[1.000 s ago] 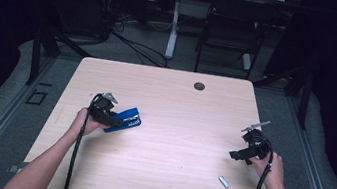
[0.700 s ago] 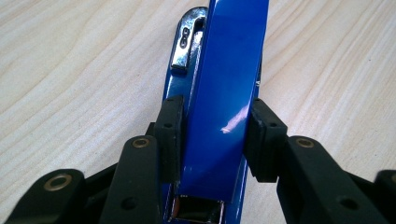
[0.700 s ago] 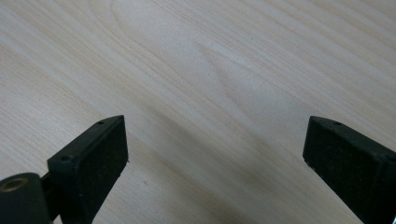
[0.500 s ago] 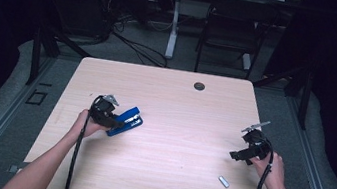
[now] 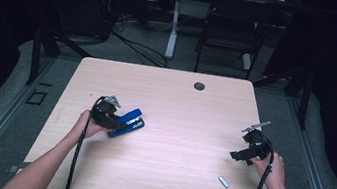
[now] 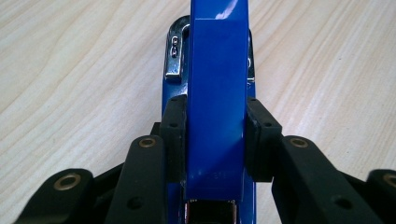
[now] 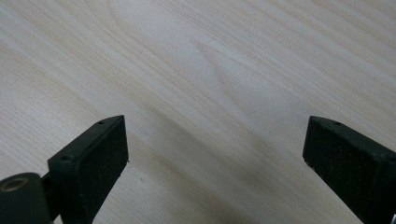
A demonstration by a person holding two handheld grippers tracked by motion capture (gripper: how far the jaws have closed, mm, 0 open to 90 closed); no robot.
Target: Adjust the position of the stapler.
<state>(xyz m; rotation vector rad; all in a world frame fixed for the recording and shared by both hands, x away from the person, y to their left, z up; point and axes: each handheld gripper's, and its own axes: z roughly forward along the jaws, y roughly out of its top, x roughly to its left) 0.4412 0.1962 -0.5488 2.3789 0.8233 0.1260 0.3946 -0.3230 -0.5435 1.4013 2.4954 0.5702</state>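
A blue stapler (image 5: pixel 130 119) lies on the left half of the wooden table (image 5: pixel 180 106), its upper arm lifted a little off its base. My left gripper (image 5: pixel 119 123) comes at it from the left and is shut on it. In the left gripper view both black pads (image 6: pixel 175 135) press the sides of the stapler's blue upper arm (image 6: pixel 217 84), and the chrome magazine (image 6: pixel 173 60) shows beneath it. My right gripper (image 5: pixel 237 156) hovers near the table's right edge, open. Its jaws (image 7: pixel 215 140) stand wide apart over bare wood.
A small silver piece (image 5: pixel 223 182) lies on the table in front of the right hand. A dark round grommet (image 5: pixel 199 86) sits near the far edge. Beyond the table stand a chair (image 5: pixel 229 28), cables on the floor and metal frame legs.
The stapler at the left gripper has shifted slightly and its upper arm now stands a little raised. The right hand and its gripper have stayed in place.
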